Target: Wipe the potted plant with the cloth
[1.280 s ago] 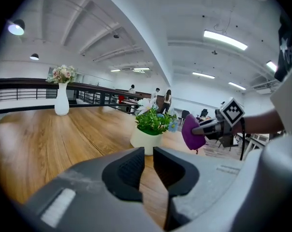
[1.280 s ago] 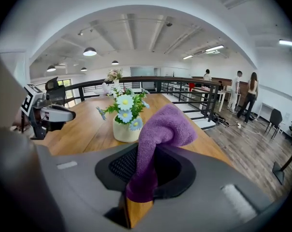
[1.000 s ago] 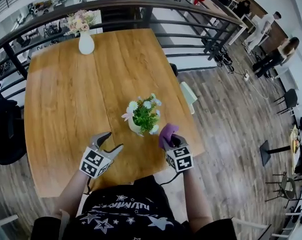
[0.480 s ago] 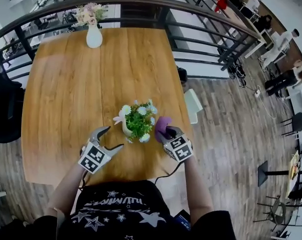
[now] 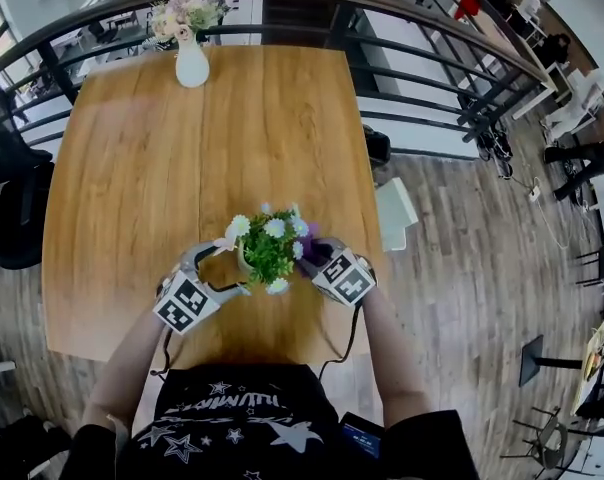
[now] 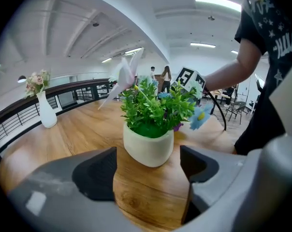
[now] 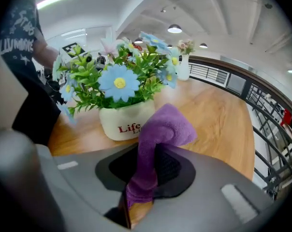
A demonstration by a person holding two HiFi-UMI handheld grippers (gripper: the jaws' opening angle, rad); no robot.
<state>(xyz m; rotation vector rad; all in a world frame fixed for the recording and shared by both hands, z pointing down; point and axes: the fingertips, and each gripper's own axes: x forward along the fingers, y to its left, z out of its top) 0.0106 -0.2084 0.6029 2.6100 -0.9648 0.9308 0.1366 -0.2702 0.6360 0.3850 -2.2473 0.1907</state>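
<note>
A small potted plant [image 5: 270, 249] with green leaves and white and blue flowers stands in a cream pot [image 6: 148, 147] near the front of the wooden table [image 5: 142, 148]. My left gripper [image 5: 216, 270] is at its left, jaws opening, nothing between them; in the left gripper view the pot sits just ahead of the gap. My right gripper [image 5: 312, 255] is close against the plant's right side, shut on a purple cloth [image 7: 158, 137]. The cloth's free end bunches up in front of the pot [image 7: 123, 122].
A white vase of pink flowers [image 5: 191, 61] stands at the table's far edge. A dark metal railing [image 5: 432, 53] runs behind and to the right. A black chair [image 5: 17, 203] is at the left, a pale seat [image 5: 394, 208] off the right edge.
Both grippers have closed in on the plant from either side. The left jaws have spread wider. The right gripper has rolled and brought the cloth up to the plant.
</note>
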